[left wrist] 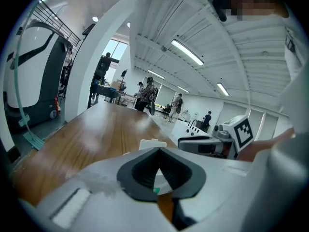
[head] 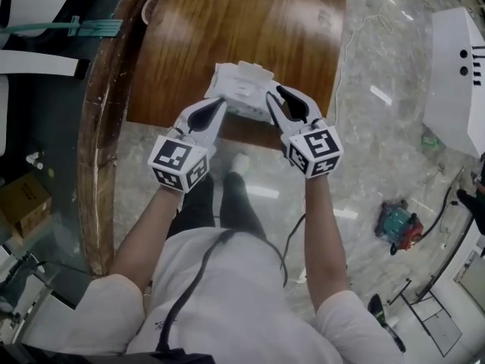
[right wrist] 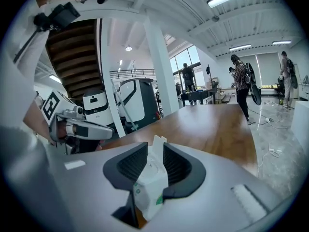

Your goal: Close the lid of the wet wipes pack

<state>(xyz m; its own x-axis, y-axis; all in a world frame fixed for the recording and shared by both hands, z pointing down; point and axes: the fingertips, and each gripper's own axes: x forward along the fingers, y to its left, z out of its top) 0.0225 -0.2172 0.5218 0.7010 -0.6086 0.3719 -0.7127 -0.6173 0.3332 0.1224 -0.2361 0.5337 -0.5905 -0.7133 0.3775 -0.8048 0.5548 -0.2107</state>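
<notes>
A white wet wipes pack (head: 242,89) sits at the near edge of the wooden table (head: 227,21), held between my two grippers. My left gripper (head: 220,106) comes in from the left. In the left gripper view its jaws (left wrist: 158,151) meet on a thin white and green edge of the pack (left wrist: 155,189), and a white tab shows just beyond them. My right gripper (head: 271,101) is at the pack's right end. In the right gripper view its jaws (right wrist: 154,151) stand parted with the pack's end (right wrist: 150,178) upright between them, filling the gap.
The pack lies right at the table's front edge, with marble floor and the person's legs below. A white machine (head: 455,74) stands at the right, a red and green tool (head: 398,226) lies on the floor, and a cardboard box (head: 23,199) sits at the left. People (right wrist: 241,81) stand far behind.
</notes>
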